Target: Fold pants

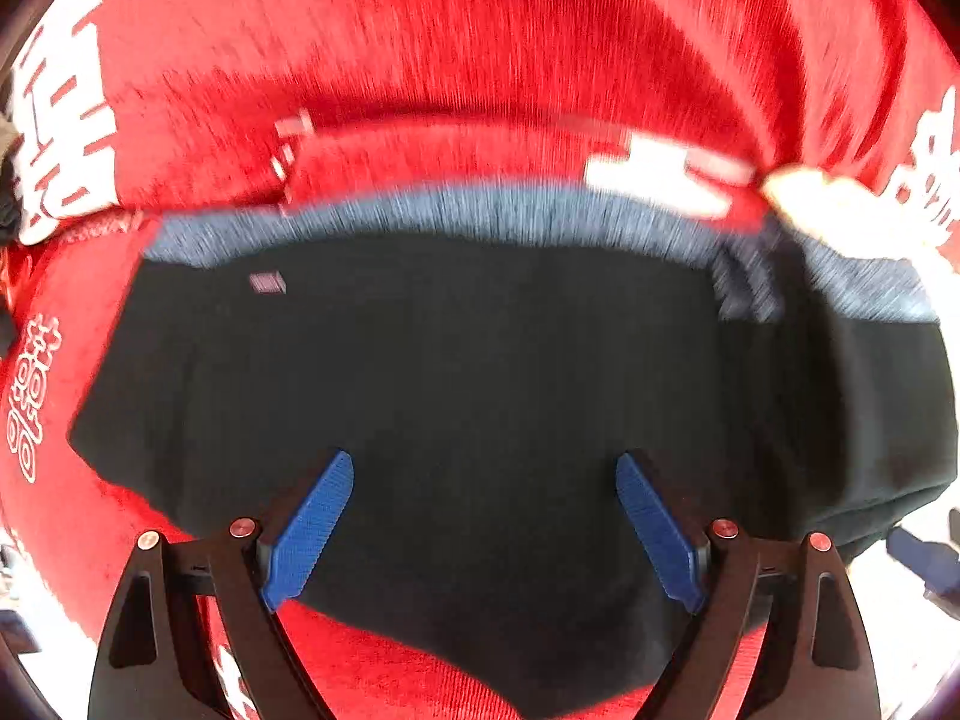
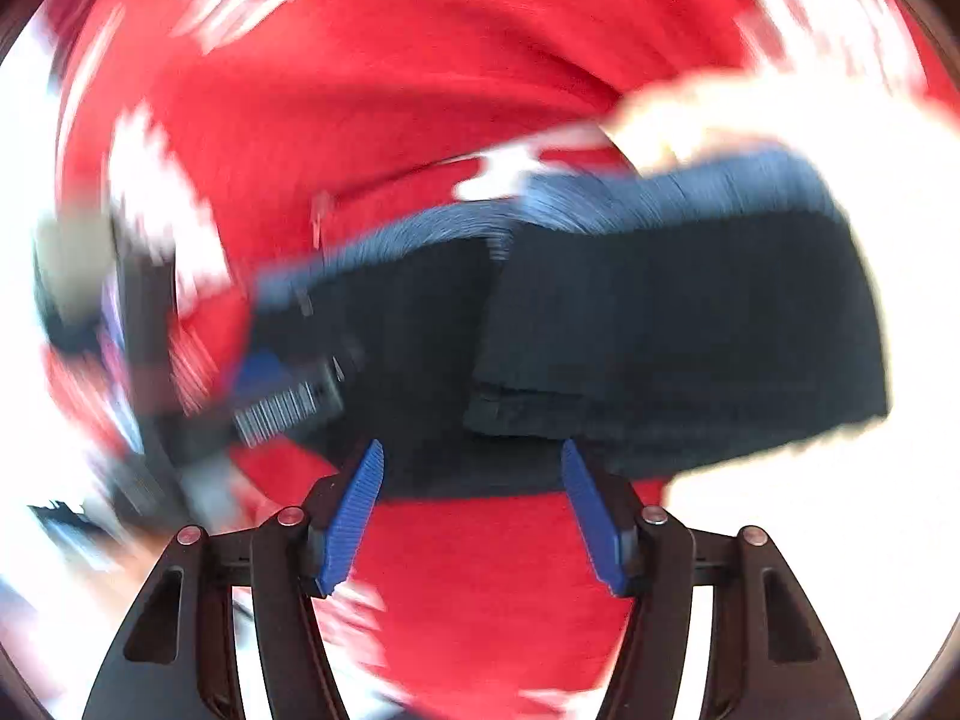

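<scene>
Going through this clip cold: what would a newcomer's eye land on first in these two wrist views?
The bright red cloth with white printed characters fills both views. On it lies the dark pants with a blue-grey waistband along the far edge, already folded over in the right wrist view. The blue-padded left gripper and right gripper stand open over the pants, gripping nothing.

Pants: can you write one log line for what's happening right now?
pants: folded, on red cloth | left gripper: open, above pants | right gripper: open, empty | view: blurred
</scene>
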Demonstrator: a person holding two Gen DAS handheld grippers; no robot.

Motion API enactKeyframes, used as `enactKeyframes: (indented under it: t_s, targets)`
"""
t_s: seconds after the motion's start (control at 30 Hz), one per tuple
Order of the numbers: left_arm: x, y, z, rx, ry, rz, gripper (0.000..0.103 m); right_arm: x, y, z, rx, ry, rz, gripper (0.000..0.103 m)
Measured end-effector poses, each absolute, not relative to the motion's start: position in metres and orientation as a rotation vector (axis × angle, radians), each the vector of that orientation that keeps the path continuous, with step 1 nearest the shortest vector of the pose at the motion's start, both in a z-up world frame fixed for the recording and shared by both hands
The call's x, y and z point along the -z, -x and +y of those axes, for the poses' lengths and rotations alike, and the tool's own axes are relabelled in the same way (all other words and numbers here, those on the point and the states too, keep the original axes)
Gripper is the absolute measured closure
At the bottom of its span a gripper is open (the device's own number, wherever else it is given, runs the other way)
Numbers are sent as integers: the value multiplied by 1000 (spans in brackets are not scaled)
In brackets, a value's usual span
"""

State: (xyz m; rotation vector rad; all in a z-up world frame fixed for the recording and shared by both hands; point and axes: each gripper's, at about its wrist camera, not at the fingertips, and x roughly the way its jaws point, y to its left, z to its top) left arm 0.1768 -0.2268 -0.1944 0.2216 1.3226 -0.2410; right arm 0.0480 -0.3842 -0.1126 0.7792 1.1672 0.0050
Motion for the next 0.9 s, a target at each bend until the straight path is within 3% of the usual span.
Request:
enactKeyframes:
  t_s: [0.13,0.33,0.47,0.67,0.8,0.87,0.9]
  targets:
    - [198,-168,-226,254,-223,1285,8,158,-36,-436,27,-1211,1058,40]
    - [199,-165,-228,255,-230,1292,7,186,-39,-447,51,-1357,1017,45]
    - [196,-166,-226,242,-227,1320,7,203,-24,-455,112,-1528,980,62]
    - [197,-164,-224,246,-228,1317,4,186,-11,-460,104,-1509,909,62]
    - [196,-162,-222,254,-225,1329,4,209,-5,-469,187,-1624,853,63]
    - [190,-160,-219,253,-223,1335,4,220,-8,-468,188,-1677,851,97]
    - [186,-157,-217,255,-222,1327,4,217,-11,-467,175,-1662,855,98]
